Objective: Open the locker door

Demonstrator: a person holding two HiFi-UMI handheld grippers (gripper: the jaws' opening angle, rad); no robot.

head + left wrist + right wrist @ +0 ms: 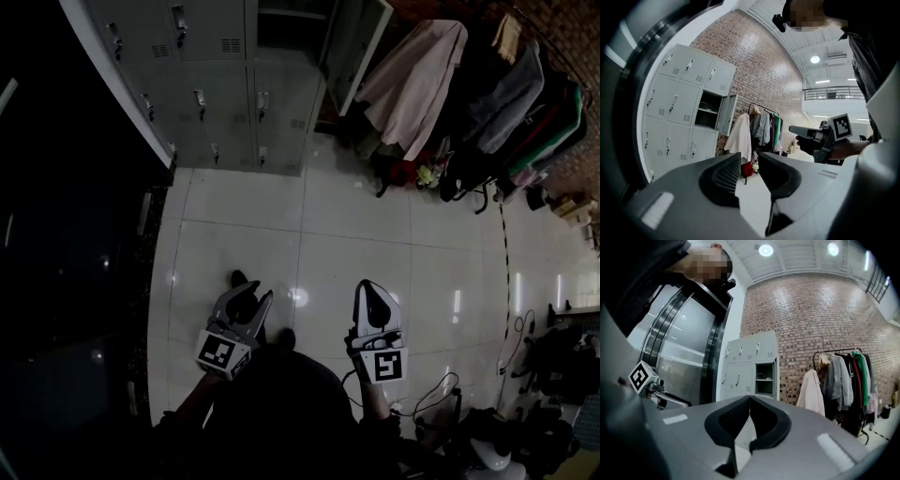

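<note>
The grey bank of lockers stands against the far wall, a good way from both grippers. One upper compartment stands open, with its door swung out to the right. The left gripper view shows that same door ajar, and the right gripper view looks into the open compartment. The other doors are closed. My left gripper is held low over the tiled floor, open, with nothing between its jaws. My right gripper is beside it, shut and empty.
A clothes rack hung with coats and jackets stands to the right of the lockers, with a red bag at its foot. A dark glass wall runs along the left. Cables and bags lie at the right. The floor is glossy white tile.
</note>
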